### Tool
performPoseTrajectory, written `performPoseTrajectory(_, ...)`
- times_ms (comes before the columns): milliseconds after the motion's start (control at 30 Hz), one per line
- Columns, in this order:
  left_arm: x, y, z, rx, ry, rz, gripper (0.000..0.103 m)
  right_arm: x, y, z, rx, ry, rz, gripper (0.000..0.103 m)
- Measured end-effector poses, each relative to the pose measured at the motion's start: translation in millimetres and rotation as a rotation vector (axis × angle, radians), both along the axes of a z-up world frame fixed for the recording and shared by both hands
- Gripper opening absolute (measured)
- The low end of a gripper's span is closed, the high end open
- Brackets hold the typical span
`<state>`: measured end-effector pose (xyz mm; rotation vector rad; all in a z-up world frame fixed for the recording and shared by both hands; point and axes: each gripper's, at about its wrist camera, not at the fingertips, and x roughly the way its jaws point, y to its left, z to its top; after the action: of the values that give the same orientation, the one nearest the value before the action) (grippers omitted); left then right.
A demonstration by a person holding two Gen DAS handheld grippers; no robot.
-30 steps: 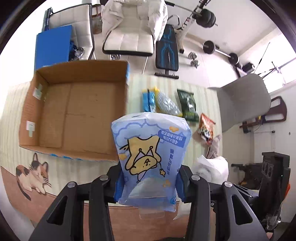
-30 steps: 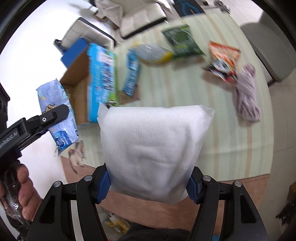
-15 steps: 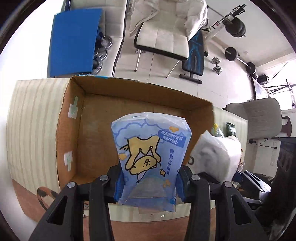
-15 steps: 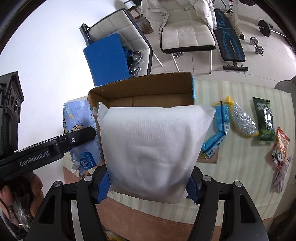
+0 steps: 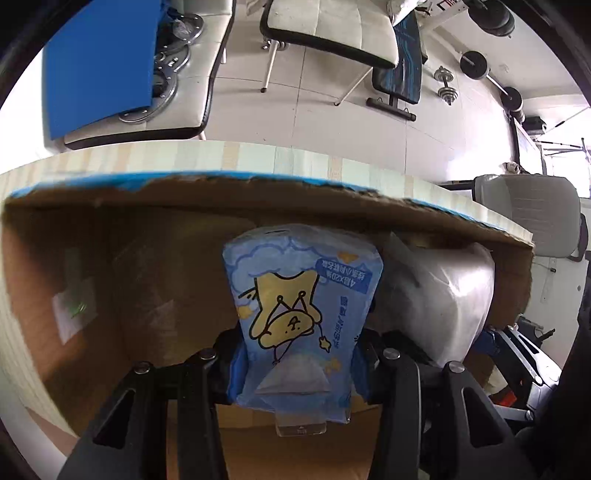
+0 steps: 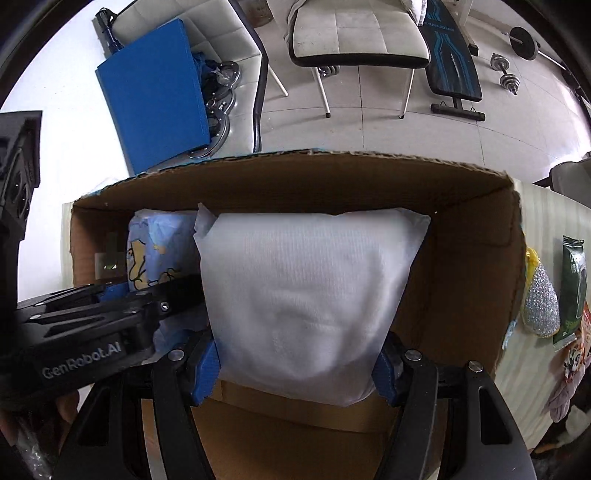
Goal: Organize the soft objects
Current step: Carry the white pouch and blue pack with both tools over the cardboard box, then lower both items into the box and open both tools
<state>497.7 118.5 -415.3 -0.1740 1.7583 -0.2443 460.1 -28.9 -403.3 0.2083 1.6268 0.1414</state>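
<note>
My left gripper (image 5: 297, 369) is shut on a blue tissue pack (image 5: 301, 306) with a yellow cartoon figure and holds it inside the open cardboard box (image 5: 155, 280). My right gripper (image 6: 297, 369) is shut on a white soft pack (image 6: 310, 295) and holds it inside the same box (image 6: 461, 266), right beside the blue pack (image 6: 155, 254). The white pack also shows in the left wrist view (image 5: 443, 295), to the right of the blue pack. The left gripper's body (image 6: 92, 332) crosses the lower left of the right wrist view.
The box stands on a striped table (image 5: 258, 157). To its right lie a silver bag (image 6: 541, 302), a green packet (image 6: 572, 288), a snack bag (image 6: 581, 354) and a mauve cloth (image 6: 563, 395). Chairs (image 6: 354, 29), a blue board (image 6: 155, 92) and weights stand beyond.
Both grippers have moved forward and down into the box with their packs. The box walls now fill both views, and the two packs sit side by side.
</note>
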Motion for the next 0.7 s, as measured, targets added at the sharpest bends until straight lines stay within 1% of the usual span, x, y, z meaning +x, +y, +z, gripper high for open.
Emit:
performPoseTrajectory(67,1,-3,-7,0.001,0.006,-0.019,0.045,5,-3,-11,-0.013,0.009,0.005,0.07)
performPoseTrajectory(167,4,-9,-11,0.025,0.011,-0.034,0.053,12,-8,-26,-0.015,0.023,0.0,0.071)
performPoseTrajectory(200,4,-10,-12,0.031,0.014,-0.033,0.056,14,-10,-29,-0.012,0.029,-0.005,0.074)
performPoseTrajectory(233,4,-11,-11,0.035,0.018,-0.031,0.059,16,-12,-31,-0.012,0.036,-0.008,0.074)
performPoseTrajectory(300,5,-13,-8,0.033,0.005,-0.033,0.075,17,-14,-34,-0.014,0.049,-0.004,0.078)
performPoseTrajectory(333,5,-13,-5,0.041,-0.008,-0.032,0.079,17,-15,-34,-0.02,0.052,-0.004,0.079)
performPoseTrajectory(367,5,-12,-2,0.049,-0.025,-0.033,0.087,16,-17,-32,-0.022,0.053,-0.005,0.081)
performPoseTrajectory(400,3,-12,4,0.06,-0.044,-0.035,0.091,14,-17,-30,-0.016,0.051,-0.003,0.082)
performPoseTrajectory(433,2,-12,9,0.075,-0.066,-0.04,0.092,12,-19,-26,-0.006,0.051,0.001,0.082)
performPoseTrajectory(467,0,-12,16,0.087,-0.087,-0.043,0.099,9,-20,-23,-0.002,0.051,0.005,0.083)
performPoseTrajectory(500,-3,-11,23,0.098,-0.109,-0.044,0.101,6,-20,-18,-0.004,0.044,0.01,0.09)
performPoseTrajectory(567,-12,-11,41,0.121,-0.172,-0.049,0.101,-2,-20,-6,-0.03,0.017,0.023,0.103)
performPoseTrajectory(633,-24,-10,56,0.149,-0.221,-0.051,0.102,-13,-19,6,-0.049,-0.013,0.034,0.103)
performPoseTrajectory(700,-39,-8,70,0.142,-0.257,-0.046,0.102,-25,-22,20,-0.059,-0.06,0.02,0.103)
